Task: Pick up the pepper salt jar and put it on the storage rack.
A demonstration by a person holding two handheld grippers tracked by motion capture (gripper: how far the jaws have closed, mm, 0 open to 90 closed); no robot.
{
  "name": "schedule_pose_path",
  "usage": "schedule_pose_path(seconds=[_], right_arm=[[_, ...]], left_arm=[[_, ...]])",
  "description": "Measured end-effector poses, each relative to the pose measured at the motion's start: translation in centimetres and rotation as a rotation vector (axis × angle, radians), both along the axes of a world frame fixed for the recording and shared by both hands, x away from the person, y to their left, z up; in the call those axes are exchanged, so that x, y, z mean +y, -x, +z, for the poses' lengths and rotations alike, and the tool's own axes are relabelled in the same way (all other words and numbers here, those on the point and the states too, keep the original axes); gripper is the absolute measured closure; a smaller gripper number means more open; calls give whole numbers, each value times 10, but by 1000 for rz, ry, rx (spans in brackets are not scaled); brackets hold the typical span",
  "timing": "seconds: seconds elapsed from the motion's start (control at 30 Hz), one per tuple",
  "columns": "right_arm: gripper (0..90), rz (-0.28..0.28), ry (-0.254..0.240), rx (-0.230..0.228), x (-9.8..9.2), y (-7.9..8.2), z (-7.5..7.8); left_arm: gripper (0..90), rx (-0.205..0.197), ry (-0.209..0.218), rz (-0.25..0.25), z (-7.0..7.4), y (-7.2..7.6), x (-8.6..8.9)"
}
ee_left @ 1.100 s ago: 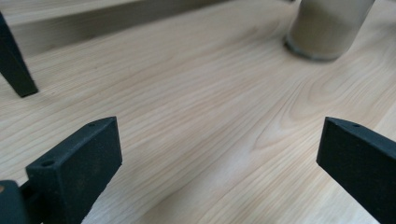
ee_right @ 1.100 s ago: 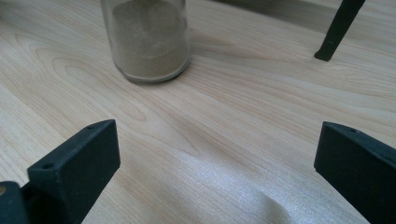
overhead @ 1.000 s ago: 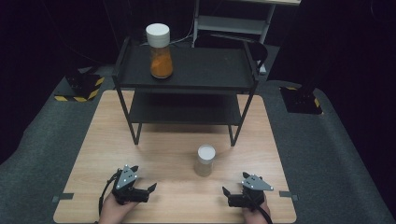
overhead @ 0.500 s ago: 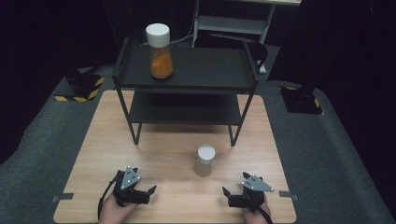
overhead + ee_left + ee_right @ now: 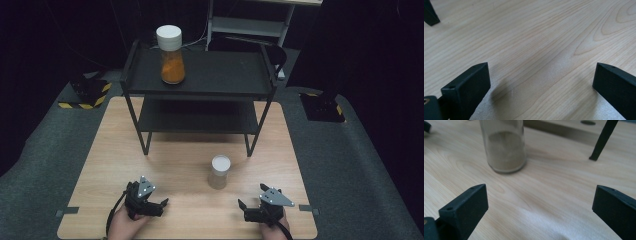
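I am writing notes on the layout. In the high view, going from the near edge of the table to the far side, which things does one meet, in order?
The two grippers, left gripper and right gripper, side by side → jar of brownish powder standing on the table → black two-level shelf → jar of orange powder on its top level.

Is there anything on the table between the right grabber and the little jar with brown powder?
No. In the right gripper view, only bare wood lies between the open right gripper and the jar of brown powder. The high view agrees.
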State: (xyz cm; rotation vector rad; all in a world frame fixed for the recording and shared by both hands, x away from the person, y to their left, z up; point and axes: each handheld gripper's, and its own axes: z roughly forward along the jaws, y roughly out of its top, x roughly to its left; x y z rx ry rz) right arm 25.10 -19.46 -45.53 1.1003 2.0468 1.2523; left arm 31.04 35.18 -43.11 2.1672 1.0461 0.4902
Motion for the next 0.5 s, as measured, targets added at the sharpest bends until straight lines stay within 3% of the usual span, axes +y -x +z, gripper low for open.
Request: schedule_pose_path(seconds=[0.13,0.27,0.5], right_arm=[[0,16,-39,-41,0,6,6],[0,36,-68,-96,3,13,11],[0,46,-82,-129,14,15,23]], left_arm=[[7,31,19,2,1,-6,3],[4,32,19,5,1,-6,3],[3,33,21,6,1,-6,3]])
